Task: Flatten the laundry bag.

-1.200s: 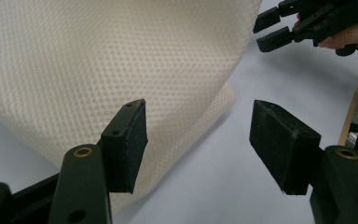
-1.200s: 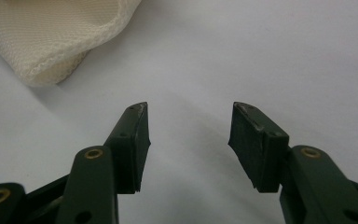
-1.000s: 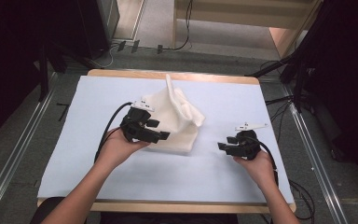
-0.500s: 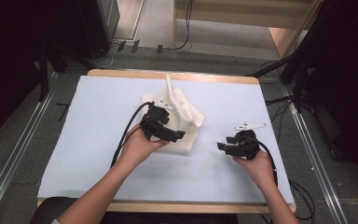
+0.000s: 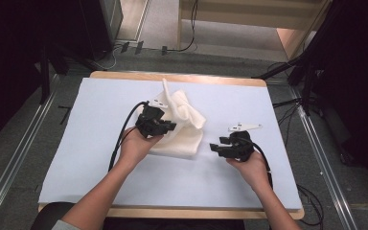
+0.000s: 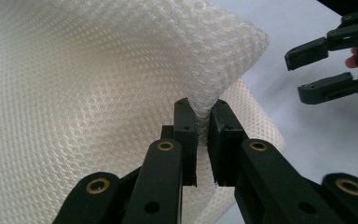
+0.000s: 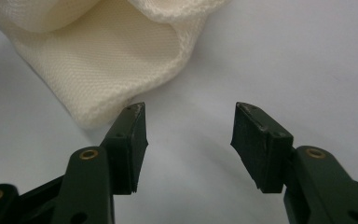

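My left gripper (image 6: 203,116) pinches a raised fold of the white mesh cloth (image 6: 84,93); my right gripper (image 7: 189,128), jaws wide, rests just beside the cloth's corner.

The table (image 5: 124,75) is seen to have a light wooden edge and is covered by a pale blue sheet (image 5: 100,158). It stands on a grey floor (image 5: 19,158). 2 metal rails (image 5: 9,182) are laid along the floor, 1 at each side of the table. Black cables (image 5: 187,45) are trailed across the floor beyond the far edge. A light wooden unit (image 5: 249,14) is placed at the back. Dark equipment (image 5: 38,43) is positioned at the left, and the right side lies in shadow.
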`<state>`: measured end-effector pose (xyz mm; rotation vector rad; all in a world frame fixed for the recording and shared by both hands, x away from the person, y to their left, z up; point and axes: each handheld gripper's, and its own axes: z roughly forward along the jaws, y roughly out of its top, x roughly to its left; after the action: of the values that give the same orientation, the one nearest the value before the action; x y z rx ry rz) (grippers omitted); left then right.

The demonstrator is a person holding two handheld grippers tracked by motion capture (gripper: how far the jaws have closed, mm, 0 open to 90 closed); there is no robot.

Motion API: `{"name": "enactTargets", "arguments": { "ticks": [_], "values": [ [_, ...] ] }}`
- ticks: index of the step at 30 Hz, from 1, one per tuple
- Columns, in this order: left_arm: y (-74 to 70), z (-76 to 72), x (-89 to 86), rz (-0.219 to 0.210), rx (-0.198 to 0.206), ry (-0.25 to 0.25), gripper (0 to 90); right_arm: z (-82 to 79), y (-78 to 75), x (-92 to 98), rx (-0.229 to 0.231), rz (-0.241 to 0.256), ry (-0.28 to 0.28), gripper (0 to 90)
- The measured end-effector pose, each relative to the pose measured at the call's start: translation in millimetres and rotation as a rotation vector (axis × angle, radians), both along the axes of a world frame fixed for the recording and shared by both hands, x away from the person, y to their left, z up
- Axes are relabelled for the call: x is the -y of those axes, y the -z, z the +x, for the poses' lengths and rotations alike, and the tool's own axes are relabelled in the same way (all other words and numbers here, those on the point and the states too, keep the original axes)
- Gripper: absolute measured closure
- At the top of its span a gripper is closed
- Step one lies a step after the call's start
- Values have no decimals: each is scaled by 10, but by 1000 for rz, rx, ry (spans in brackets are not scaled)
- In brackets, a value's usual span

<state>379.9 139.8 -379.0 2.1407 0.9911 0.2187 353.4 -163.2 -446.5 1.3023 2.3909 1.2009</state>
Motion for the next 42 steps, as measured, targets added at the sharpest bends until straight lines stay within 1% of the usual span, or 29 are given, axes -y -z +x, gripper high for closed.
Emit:
{"name": "enactTargets", "arguments": {
  "ticks": [1,4,7,9,10,13,15,16,18,20,21,23,24,25,27,28,29,30,32,34,36,39,41,42],
  "values": [
    [-17,-3,-43,-8,-1,3,843,15,-4,-35,4,1,-3,460],
    [-71,-25,-177,-48,-3,-1,846,64,-11,-140,16,3,-11,454],
    [-114,-56,-329,-68,6,-9,847,120,-8,-253,25,4,-20,449],
    [-133,-73,-437,-93,1,-16,848,162,2,-330,23,-2,-27,446],
    [-138,-80,-473,-99,-2,-22,849,190,9,-376,26,-4,-28,443],
    [-156,-115,-624,-120,6,-48,849,258,29,-456,35,-12,-24,441],
    [-169,-139,-725,-130,13,-72,849,312,50,-500,20,1,-13,440],
    [-175,-149,-778,-133,19,-81,849,339,65,-518,16,-2,-15,440],
    [-186,-171,-878,-138,23,-100,851,371,92,-563,16,-19,-8,450],
    [-191,-194,-982,-148,25,-119,853,388,106,-597,11,-40,-8,487],
    [-191,-205,-1035,-154,24,-132,853,396,113,-604,17,-49,-12,502],
    [-187,-220,-1147,-163,20,-154,855,411,115,-606,13,-61,-17,570],
    [-179,-226,-1202,-170,19,-164,856,421,114,-602,6,-64,-19,588],
    [-172,-230,-1259,-176,13,-173,856,436,118,-597,0,-58,-20,627],
    [-153,-242,-1366,-194,5,-198,856,455,123,-587,-14,-56,-20,677],
    [-145,-247,-1420,-198,3,-212,856,465,125,-587,-15,-61,-17,728],
    [-138,-254,-1473,-204,1,-223,856,470,125,-588,-14,-69,-15,748],
    [-130,-261,-1526,-208,-2,-235,856,481,123,-587,-16,-73,-19,788],
    [-105,-275,-1622,-214,-8,-254,856,499,110,-590,-19,-69,-19,842],
    [-70,-287,-1709,-224,-23,-273,855,514,84,-589,-17,-73,-30,858],
    [-32,-290,-1781,-243,-36,-289,855,523,49,-581,-12,-80,-27,860],
    [28,-266,-1872,-293,-61,-301,855,554,14,-516,-11,-70,-18,860],
    [76,-244,-1916,-343,-82,-312,855,570,-6,-446,-17,-59,-1,860],
    [99,-230,-1931,-354,-89,-315,855,576,-16,-406,-16,-56,5,860]
  ]
}}
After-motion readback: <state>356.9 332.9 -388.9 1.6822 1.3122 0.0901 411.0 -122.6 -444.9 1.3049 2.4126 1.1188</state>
